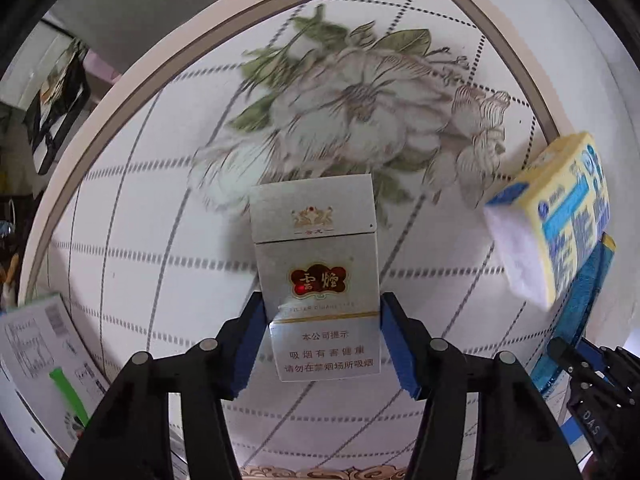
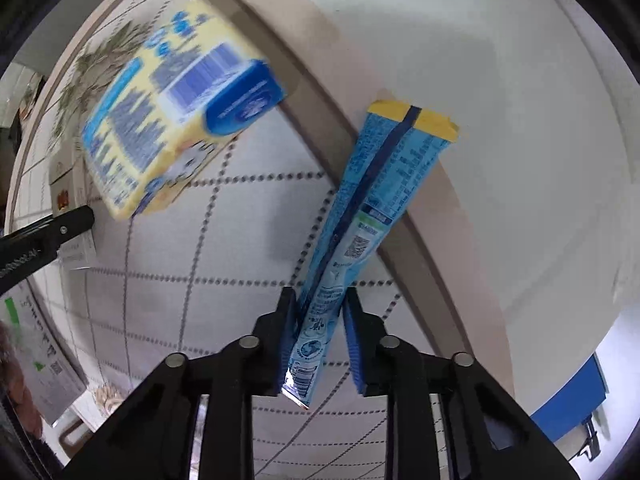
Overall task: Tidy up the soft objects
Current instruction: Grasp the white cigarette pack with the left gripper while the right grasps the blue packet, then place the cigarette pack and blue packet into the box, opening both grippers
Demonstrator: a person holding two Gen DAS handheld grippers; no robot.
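Left gripper (image 1: 323, 344): our jaws are clamped on the sides of a silver cigarette pack (image 1: 318, 276), which we hold upright above the worktop (image 1: 140, 208).
Right gripper (image 2: 320, 344): our jaws are clamped on the lower end of a long blue sachet (image 2: 372, 200), its yellow-tipped top leaning away over the worktop's edge.
Tissue pack (image 2: 176, 120): the yellow and blue soft pack looks blurred and tilted between our two grippers, near the sachet; we cannot tell whether it rests on anything or is in the air.
Risk, tissue pack: if it is loose, we judge it could tumble toward the worktop's rim and off it.
Risk, sachet: we grip only one end, so the limp length may swing, strike the tissue pack, or slide out of the jaws.
Risk, cigarette pack: squeezing harder could dent the thin carton.
Risk, crowding: our grippers are near each other, so a careless move could make them collide.
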